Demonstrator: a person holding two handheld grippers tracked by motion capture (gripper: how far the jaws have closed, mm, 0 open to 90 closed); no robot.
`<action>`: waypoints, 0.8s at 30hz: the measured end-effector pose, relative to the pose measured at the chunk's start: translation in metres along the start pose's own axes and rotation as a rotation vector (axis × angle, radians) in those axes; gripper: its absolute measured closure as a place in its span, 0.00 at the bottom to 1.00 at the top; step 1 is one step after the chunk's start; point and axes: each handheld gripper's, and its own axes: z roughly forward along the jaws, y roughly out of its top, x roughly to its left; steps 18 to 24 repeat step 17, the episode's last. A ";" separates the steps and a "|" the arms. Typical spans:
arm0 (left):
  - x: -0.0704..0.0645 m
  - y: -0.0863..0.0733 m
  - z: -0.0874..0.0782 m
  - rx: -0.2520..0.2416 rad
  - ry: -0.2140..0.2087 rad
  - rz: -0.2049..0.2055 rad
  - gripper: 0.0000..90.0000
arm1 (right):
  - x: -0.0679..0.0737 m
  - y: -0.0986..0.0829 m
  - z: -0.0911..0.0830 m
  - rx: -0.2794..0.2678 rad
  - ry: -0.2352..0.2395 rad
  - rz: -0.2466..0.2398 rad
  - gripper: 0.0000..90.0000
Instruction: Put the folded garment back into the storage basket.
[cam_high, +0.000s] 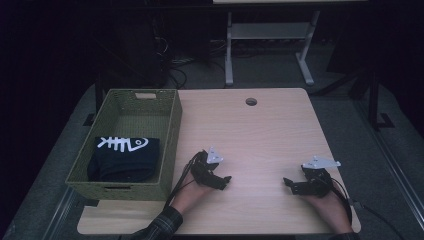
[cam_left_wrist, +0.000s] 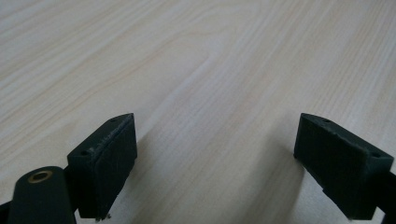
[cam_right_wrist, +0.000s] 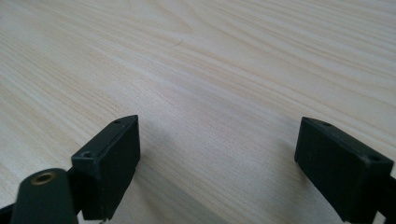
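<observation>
- Left gripper (cam_high: 224, 181): low over the table (cam_high: 260, 130), near the front edge, just right of the basket (cam_high: 170, 145). Tips point right, toward the other gripper. Jaws spread wide, nothing btwn them – left gripper view has bare wood in the gap (cam_left_wrist: 215, 154).
- Left hand (cam_high: 187, 197) comes in from the bottom edge, plaid sleeve (cam_high: 162, 225) at the wrist; cable runs back along the basket's front corner.
- Right gripper (cam_high: 288, 184): also low over the table, front right, tips pointing left, toward the left one. Jaws wide apart, holding nothing; right gripper view has plain wood btwn them (cam_right_wrist: 217, 154).
- Right hand (cam_high: 330, 207) close to the table's right front corner.
- The 2 grippers face each other, well apart, bare tabletop btwn.
- Nearest thing: green woven basket at the table's left side, w/ a folded dark shirt (cam_high: 125, 157) lying in its near half, white fish-bone print on top. Basket wall stands btwn shirt and left gripper.
- Round hole (cam_high: 251, 101) in the table near the far edge, well away from both hands.
- Beyond the table: legs of a white frame (cam_high: 229, 55) on a dark floor.
</observation>
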 end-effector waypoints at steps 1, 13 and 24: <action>0.000 0.000 0.000 0.001 0.000 0.000 0.14 | 0.000 0.000 0.000 0.000 0.000 0.001 0.15; 0.000 0.000 0.000 0.001 -0.001 -0.001 0.14 | 0.000 0.000 0.000 0.000 0.000 0.000 0.15; -0.001 -0.001 -0.001 0.001 0.004 -0.007 0.14 | 0.000 0.000 0.000 0.000 0.000 0.000 0.15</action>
